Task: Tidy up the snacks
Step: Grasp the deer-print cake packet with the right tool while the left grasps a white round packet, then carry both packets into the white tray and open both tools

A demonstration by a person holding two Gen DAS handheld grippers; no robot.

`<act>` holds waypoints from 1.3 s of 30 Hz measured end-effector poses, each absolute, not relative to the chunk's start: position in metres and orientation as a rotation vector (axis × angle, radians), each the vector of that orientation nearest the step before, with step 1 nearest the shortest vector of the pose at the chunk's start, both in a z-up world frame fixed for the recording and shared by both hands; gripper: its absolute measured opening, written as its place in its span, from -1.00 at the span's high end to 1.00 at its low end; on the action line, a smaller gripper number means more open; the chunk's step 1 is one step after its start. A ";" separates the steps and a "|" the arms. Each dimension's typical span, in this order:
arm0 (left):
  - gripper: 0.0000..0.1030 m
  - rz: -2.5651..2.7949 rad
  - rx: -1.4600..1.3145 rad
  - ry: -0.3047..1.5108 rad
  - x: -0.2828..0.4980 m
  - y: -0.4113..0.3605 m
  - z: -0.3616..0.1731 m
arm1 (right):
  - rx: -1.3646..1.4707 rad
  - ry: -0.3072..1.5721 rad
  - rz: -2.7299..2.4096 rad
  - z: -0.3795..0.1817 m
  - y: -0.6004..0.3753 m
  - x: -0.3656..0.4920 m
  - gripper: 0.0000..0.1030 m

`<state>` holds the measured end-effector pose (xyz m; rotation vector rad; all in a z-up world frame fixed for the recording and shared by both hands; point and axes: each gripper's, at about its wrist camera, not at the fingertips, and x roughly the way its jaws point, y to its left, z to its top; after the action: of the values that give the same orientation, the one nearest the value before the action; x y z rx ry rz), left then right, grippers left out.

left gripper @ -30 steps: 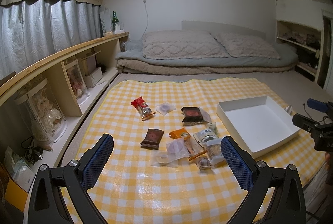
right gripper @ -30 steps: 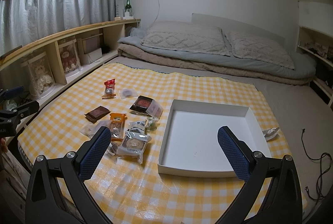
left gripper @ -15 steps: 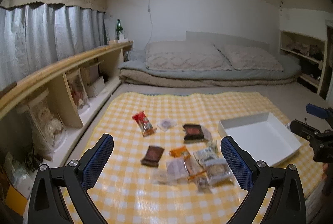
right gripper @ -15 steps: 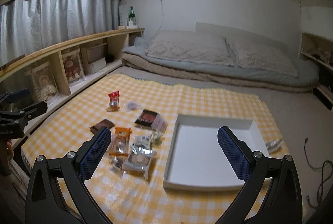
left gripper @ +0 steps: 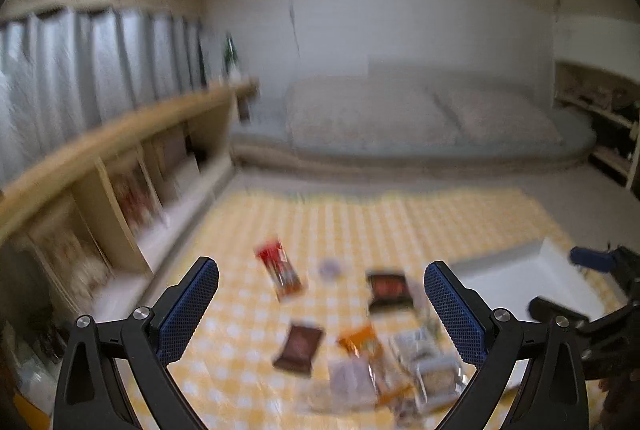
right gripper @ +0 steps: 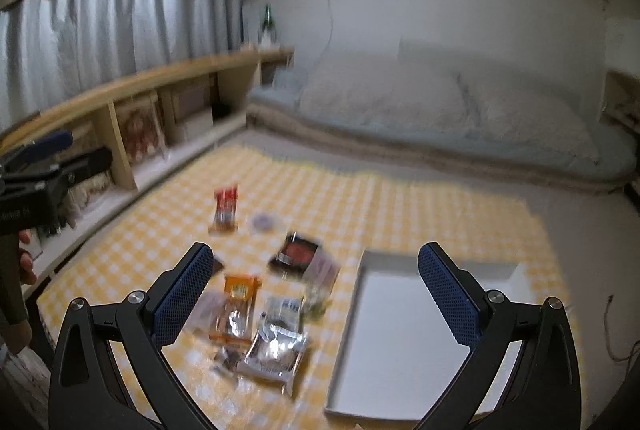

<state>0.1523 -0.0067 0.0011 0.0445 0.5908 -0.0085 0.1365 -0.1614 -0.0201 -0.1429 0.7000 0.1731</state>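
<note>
Both views are motion-blurred. Several snack packets lie on a yellow checked cloth [left gripper: 360, 222]: a red packet [left gripper: 278, 268], a dark brown one [left gripper: 299, 346], an orange one [right gripper: 239, 288], a black-and-red one [right gripper: 296, 250] and a silver one [right gripper: 274, 350]. To their right stands an empty white tray [right gripper: 400, 330], also the white tray [left gripper: 516, 270]. My left gripper [left gripper: 320, 310] hangs open above the packets, holding nothing. My right gripper [right gripper: 312, 296] is open too, high over the packets and the tray's left edge.
A wooden shelf unit [left gripper: 120, 166] with cubbies runs along the left under grey curtains. A mattress with pillows [left gripper: 400, 118] lies beyond the cloth. The other gripper shows at the edge of each view: the right one [left gripper: 592, 306], the left one with a hand [right gripper: 36, 182].
Both cameras have tilted upward, so the snacks and tray sit lower in view and more wall and ceiling show. The frames have turned blurry. Both grippers stay open.
</note>
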 end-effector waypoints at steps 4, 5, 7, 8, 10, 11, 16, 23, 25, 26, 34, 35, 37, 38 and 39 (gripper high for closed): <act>-0.86 -0.065 -0.014 0.880 0.200 -0.003 -0.048 | -0.061 0.970 0.206 -0.075 -0.162 0.169 -1.00; -0.77 -0.071 -0.026 0.931 0.209 -0.002 -0.057 | -0.027 1.046 0.207 -0.092 -0.162 0.177 -1.00; -0.66 -0.080 -0.059 1.043 0.230 0.001 -0.080 | 0.028 1.151 0.203 -0.116 -0.164 0.186 -1.00; -0.64 -0.084 -0.079 1.078 0.239 0.003 -0.087 | 0.054 1.200 0.199 -0.126 -0.164 0.189 -0.99; -0.61 -0.091 -0.125 1.148 0.261 0.007 -0.102 | 0.118 1.284 0.189 -0.147 -0.166 0.196 -0.95; -0.57 -0.094 -0.143 1.173 0.272 0.007 -0.107 | 0.149 1.322 0.185 -0.154 -0.167 0.196 -0.89; -0.54 -0.102 -0.175 1.294 0.315 0.003 -0.146 | 0.212 1.450 0.159 -0.184 -0.160 0.206 -0.75; -0.50 -0.086 -0.106 1.372 0.363 -0.022 -0.192 | 0.198 1.548 0.098 -0.213 -0.148 0.212 -0.75; -0.50 -0.070 -0.077 1.379 0.368 -0.027 -0.199 | 0.168 1.563 0.079 -0.221 -0.144 0.215 -0.75; -0.50 -0.058 -0.063 1.383 0.371 -0.029 -0.203 | 0.148 1.568 0.063 -0.225 -0.144 0.215 -0.75; -0.44 -0.057 -0.063 1.423 0.372 -0.030 -0.227 | 0.063 1.550 0.018 -0.229 -0.140 0.214 -0.31; -0.42 -0.058 -0.074 1.424 0.374 -0.029 -0.233 | 0.073 1.545 0.025 -0.228 -0.141 0.214 -0.29; -0.30 -0.076 -0.109 1.429 0.354 -0.017 -0.220 | 0.101 1.540 0.039 -0.225 -0.145 0.213 -0.27; -0.20 -0.084 -0.124 1.427 0.354 -0.016 -0.221 | 0.115 1.540 0.044 -0.224 -0.146 0.214 -0.26; -0.14 -0.089 -0.130 1.429 0.350 -0.014 -0.218 | 0.133 1.539 0.049 -0.223 -0.149 0.214 -0.25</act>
<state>0.3497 -0.0139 -0.2179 -0.1298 1.4285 -0.0888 0.2137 -0.1491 -0.2230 0.1325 1.5390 0.0489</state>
